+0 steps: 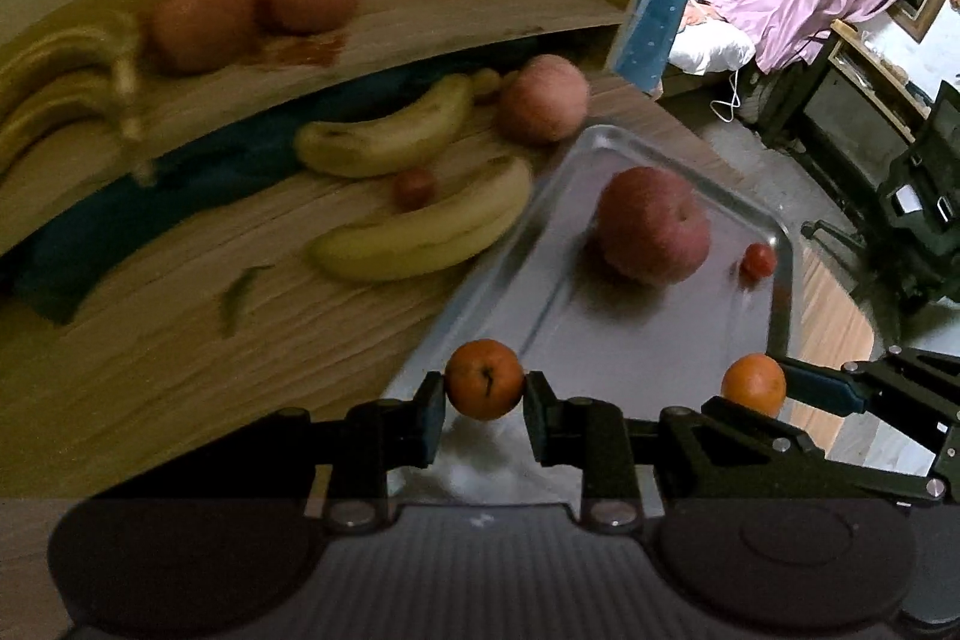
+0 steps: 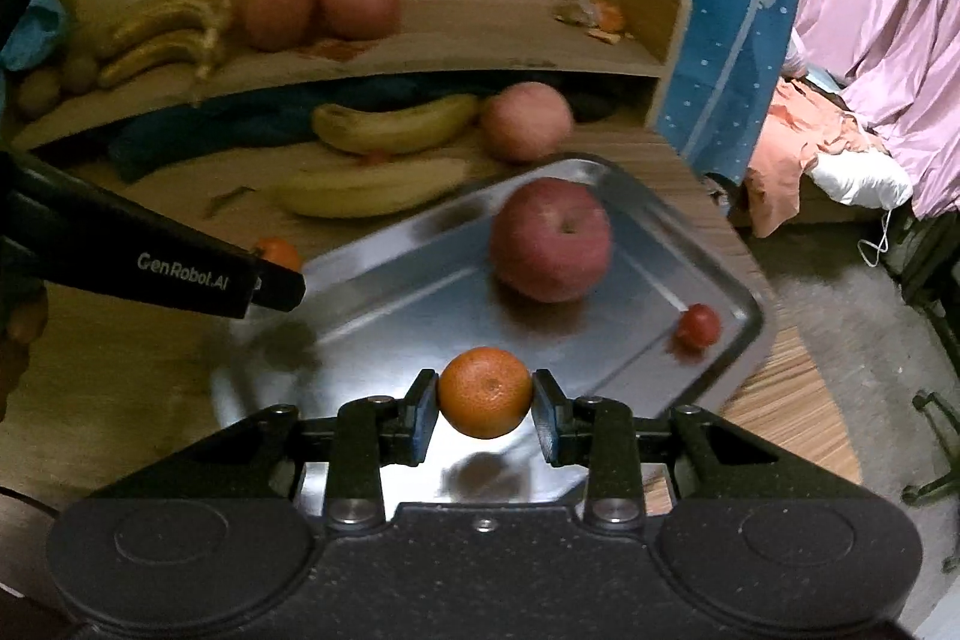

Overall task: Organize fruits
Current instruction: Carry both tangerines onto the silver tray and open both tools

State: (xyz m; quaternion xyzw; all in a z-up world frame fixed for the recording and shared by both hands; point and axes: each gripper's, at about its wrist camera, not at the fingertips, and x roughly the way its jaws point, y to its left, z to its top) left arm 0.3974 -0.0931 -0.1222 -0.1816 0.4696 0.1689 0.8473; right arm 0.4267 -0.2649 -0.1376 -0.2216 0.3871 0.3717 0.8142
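Oranges sit clamped in both claws: left claw [image 1: 485, 389] holds one orange [image 1: 485, 379], right claw [image 2: 485, 405] another orange [image 2: 485, 391], above a tray [image 2: 384, 292].

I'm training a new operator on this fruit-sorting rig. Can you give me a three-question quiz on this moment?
1. True or false: the left gripper and the right gripper each hold an orange.
2. What lies in the tray now? A) two bananas B) an apple and a small tomato C) nothing
3. Fill in: the two bananas on the desk lie ____ the tray.

Key:
1. True. The left orange and the right orange each sit between fingers.
2. B. The apple and tomato are inside.
3. Outside; both bananas rest on the desk.
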